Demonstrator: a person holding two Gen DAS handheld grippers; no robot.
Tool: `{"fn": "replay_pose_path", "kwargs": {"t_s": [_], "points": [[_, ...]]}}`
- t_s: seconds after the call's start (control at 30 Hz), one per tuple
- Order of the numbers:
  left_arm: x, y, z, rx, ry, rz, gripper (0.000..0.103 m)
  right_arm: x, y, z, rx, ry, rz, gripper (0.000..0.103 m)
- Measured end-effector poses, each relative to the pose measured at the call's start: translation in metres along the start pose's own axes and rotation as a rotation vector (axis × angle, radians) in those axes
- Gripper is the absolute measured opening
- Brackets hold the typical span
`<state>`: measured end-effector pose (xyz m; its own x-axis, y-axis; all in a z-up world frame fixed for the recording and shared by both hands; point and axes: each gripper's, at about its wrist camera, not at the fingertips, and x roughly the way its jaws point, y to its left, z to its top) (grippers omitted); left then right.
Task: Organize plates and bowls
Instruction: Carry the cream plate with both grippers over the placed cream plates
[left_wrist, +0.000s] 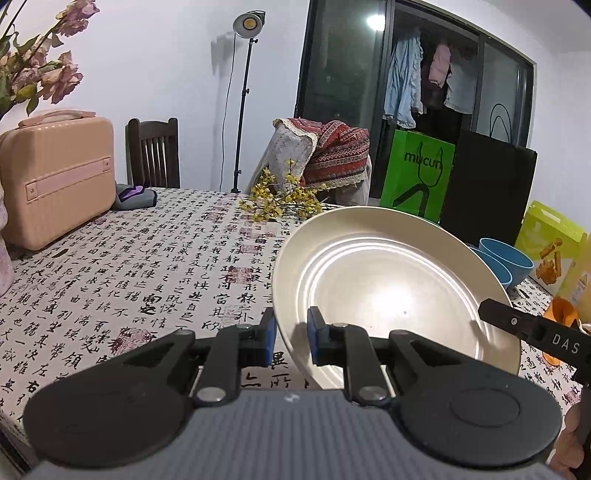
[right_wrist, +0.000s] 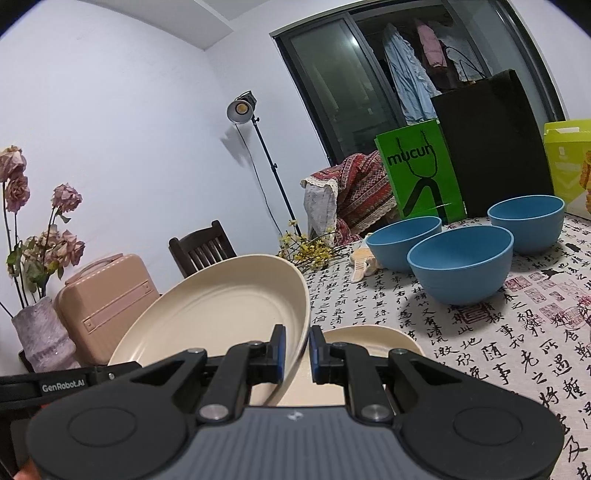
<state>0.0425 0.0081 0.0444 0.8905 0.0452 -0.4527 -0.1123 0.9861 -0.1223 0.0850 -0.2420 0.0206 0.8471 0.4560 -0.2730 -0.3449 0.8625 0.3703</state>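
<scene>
Your left gripper (left_wrist: 291, 336) pinches the near-left rim of a cream plate (left_wrist: 388, 288), and your right gripper (right_wrist: 295, 350) is clamped on its opposite rim. You hold the plate tilted above the table (left_wrist: 147, 266). A second cream plate (right_wrist: 369, 347) lies flat beneath it. Three blue bowls (right_wrist: 461, 262) stand near together farther back on the right.

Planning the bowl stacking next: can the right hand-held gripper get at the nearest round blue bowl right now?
Probably not: the right hand-held gripper is shut on the cream plate's rim; the bowl itself stands unobstructed.
</scene>
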Motion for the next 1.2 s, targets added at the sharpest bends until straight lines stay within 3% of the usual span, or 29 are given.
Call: {"fn": "replay_pose_path", "kwargs": {"t_s": [1.2], "points": [[0.029, -0.027, -0.005, 0.041, 0.053, -0.016, 0.017, 0.004, -0.040, -0.005, 0.063, 0.012, -0.028, 0.013]]}}
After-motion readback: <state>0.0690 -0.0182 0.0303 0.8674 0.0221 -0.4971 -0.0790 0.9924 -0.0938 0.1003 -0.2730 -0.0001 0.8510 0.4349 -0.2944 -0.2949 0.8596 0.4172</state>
